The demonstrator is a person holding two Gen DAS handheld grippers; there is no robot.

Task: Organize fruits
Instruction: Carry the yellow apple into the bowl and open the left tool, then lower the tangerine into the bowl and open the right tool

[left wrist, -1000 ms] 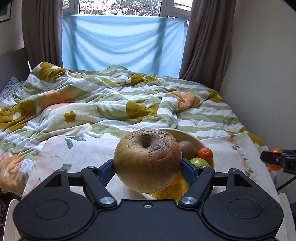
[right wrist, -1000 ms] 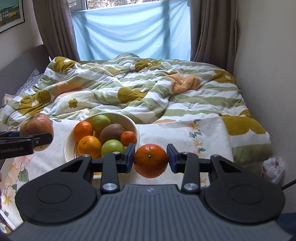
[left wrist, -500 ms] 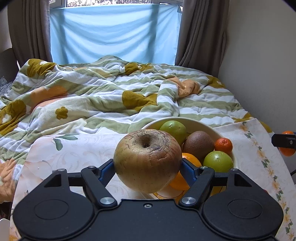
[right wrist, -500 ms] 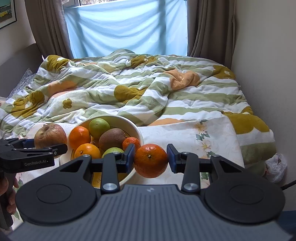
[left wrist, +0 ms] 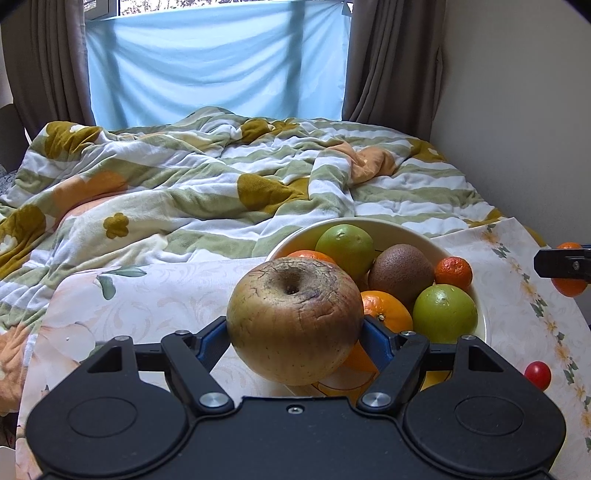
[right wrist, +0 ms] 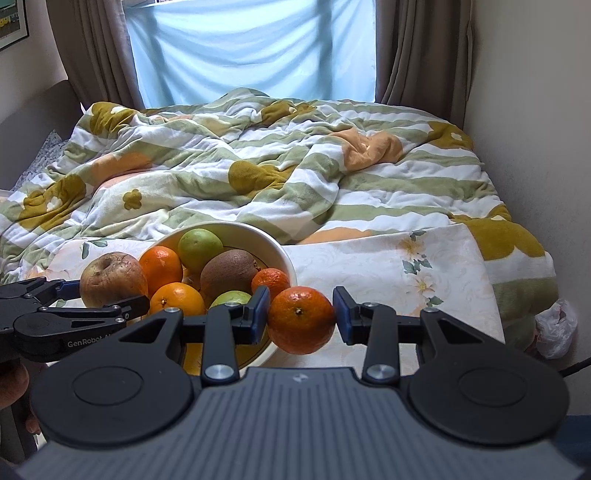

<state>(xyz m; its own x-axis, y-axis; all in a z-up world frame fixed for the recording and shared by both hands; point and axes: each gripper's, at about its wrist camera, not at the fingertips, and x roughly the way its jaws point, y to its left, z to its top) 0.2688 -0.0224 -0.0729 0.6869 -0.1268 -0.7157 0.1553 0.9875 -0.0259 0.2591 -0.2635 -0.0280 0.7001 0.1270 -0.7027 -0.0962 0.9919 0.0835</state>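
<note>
Drop-off step: left claw (left wrist: 295, 332) clamped on wrinkled apple (left wrist: 294, 319), right claw (right wrist: 301, 317) on mandarin (right wrist: 301, 319); bowl (left wrist: 391, 227) just ahead; next, lower and release.

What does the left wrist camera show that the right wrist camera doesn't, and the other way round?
Only the left wrist view shows a small red fruit on the floral cloth. Only the right wrist view shows a white plastic bag by the wall and a picture frame. Both show the bowl, the wrinkled apple in the left gripper, and the orange in the right gripper.
</note>
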